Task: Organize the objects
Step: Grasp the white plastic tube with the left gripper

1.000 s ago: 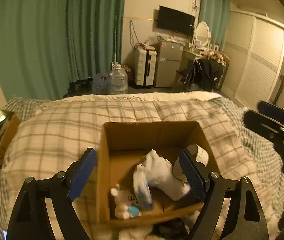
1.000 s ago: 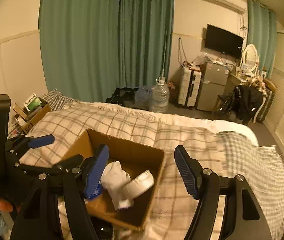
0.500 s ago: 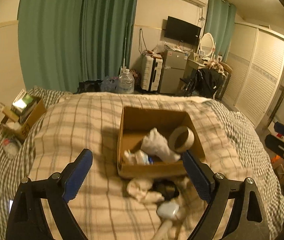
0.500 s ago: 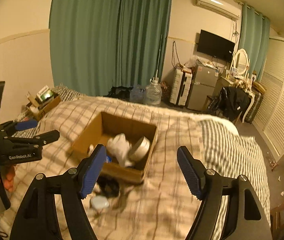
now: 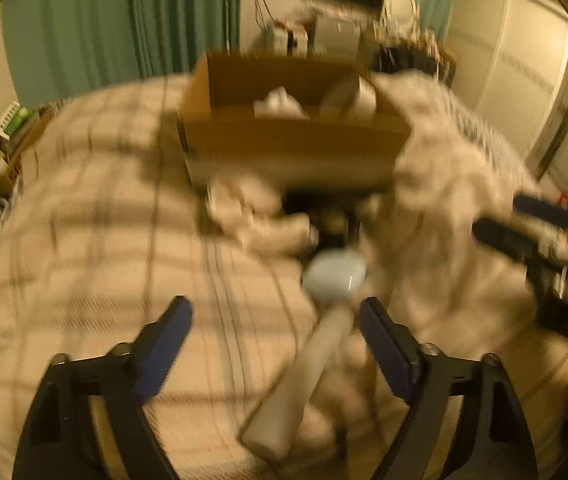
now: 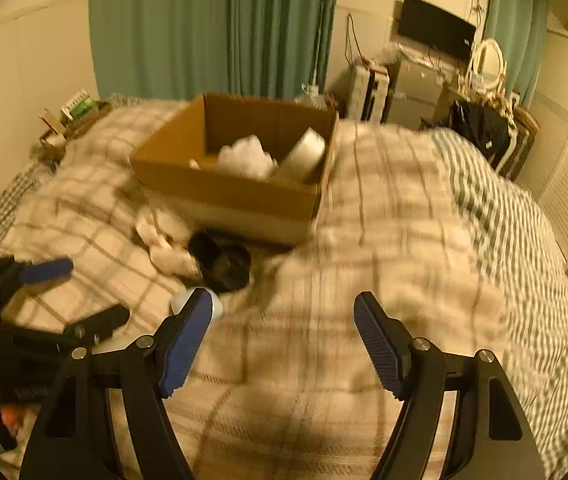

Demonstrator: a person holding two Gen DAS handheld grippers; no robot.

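Cardboard box (image 6: pixel 228 196) sits on bed (image 6: pixel 396 248), open top; inside we see white crumpled item (image 6: pixel 246 158) and pale roll (image 6: pixel 304 154). Left outside, just in front of box: white cloth (image 6: pixel 164 240), black object (image 6: pixel 222 258), long white tool with pale blue head (image 5: pixel 316 344). We judge task partly done, three items left. Our left claw (image 5: pixel 272 334) spread wide, empty, tool handle lying between its fingers, untouched. Our right claw (image 6: pixel 284 332) also apart, empty, over blanket. Left view motion-blurred; black object's identity unclear; box floor hidden.
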